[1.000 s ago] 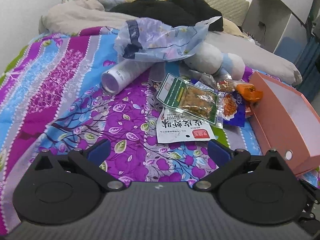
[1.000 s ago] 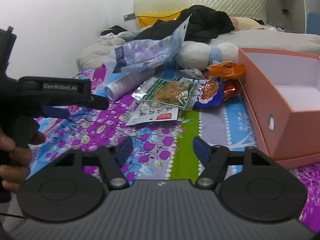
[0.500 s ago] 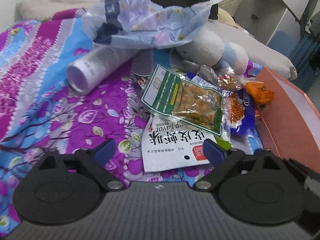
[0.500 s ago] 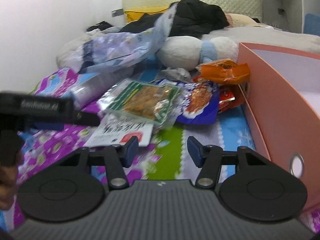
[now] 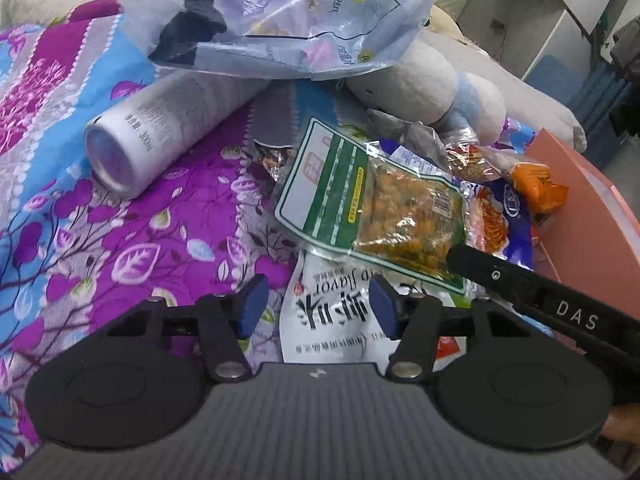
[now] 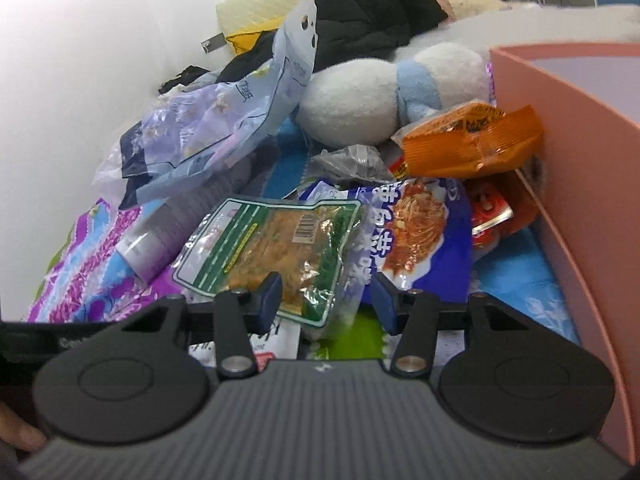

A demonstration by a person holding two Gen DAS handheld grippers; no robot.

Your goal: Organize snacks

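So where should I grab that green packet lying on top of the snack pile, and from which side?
Probably the near edge of the green packet. It lies flat on top of the white packet and blue packet, its near edge overhanging toward the right gripper. Come in low from the front, one finger under the edge, one above.

Left wrist view: aimed steeply down along fingers, close over white snack packet (image 5: pixel 328 320) on floral bedspread (image 5: pixel 120 248). Right wrist view: shallower, close behind green snack packet (image 6: pixel 276 248), pink box (image 6: pixel 580 184) at right. Shared: snack pile, plush toy (image 5: pixel 432 88), headboard end of bed.
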